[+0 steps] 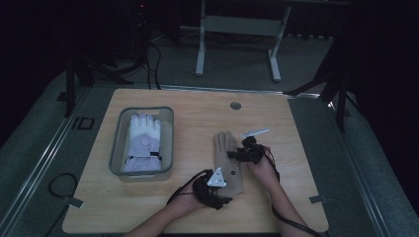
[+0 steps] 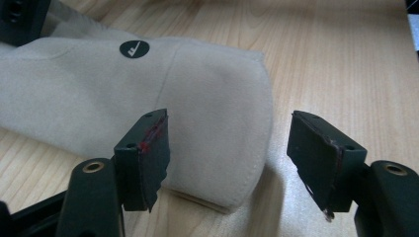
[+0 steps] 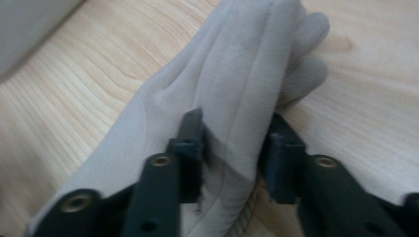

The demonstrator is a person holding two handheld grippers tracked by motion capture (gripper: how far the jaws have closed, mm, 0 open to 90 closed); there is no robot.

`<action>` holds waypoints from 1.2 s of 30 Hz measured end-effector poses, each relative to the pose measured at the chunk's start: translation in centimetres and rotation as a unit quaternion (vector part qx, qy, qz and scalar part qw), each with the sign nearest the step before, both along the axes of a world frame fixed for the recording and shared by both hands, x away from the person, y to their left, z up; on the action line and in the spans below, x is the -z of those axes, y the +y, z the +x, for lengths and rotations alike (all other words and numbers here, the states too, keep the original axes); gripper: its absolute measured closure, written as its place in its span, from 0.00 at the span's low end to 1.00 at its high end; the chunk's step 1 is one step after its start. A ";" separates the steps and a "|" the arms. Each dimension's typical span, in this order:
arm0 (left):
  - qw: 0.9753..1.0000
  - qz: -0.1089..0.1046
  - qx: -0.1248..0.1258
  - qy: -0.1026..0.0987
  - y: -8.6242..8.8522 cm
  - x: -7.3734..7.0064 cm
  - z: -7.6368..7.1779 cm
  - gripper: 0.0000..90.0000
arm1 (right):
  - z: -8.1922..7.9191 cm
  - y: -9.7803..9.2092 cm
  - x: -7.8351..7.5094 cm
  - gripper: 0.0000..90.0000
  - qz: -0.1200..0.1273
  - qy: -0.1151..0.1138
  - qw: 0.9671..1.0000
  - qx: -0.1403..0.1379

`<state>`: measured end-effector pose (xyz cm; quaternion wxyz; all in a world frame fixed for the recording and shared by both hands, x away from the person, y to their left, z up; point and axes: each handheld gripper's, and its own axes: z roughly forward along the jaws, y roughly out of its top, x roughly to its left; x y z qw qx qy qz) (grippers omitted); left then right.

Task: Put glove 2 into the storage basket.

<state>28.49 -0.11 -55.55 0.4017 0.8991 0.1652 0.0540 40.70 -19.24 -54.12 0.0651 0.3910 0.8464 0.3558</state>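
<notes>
- The right gripper pinches a raised fold of the tan suede glove, one jaw on either side of the fabric; the glove's fingers stretch away beyond the jaw tips.
- The left gripper stands wide, holding nothing; the glove's cuff edge lies between its jaws, nearer the left one.
- A round black logo patch sits on the glove farther ahead of the left gripper.
- Well off to the left gripper's left, a grey bin holds a pale padded glove on the wooden table.
</notes>
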 end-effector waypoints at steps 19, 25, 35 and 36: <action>0.998 0.046 -0.007 -0.040 -0.5 0.0 -0.3 0.47 | -2.1 1.8 -0.4 0.81 -0.067 -0.116 0.991 -0.015; 0.996 0.062 -0.016 -0.055 -0.6 -0.2 -0.1 0.65 | -2.1 2.1 -0.4 0.81 -0.065 -0.112 0.991 -0.010; 0.997 0.056 -0.040 -0.039 -0.2 -0.7 0.6 0.90 | -2.2 2.5 -1.0 0.81 -0.065 -0.124 0.990 -0.008; 0.997 0.056 -0.041 -0.037 -0.2 -0.8 0.6 0.90 | -2.3 2.6 -1.2 0.81 -0.065 -0.127 0.990 -0.009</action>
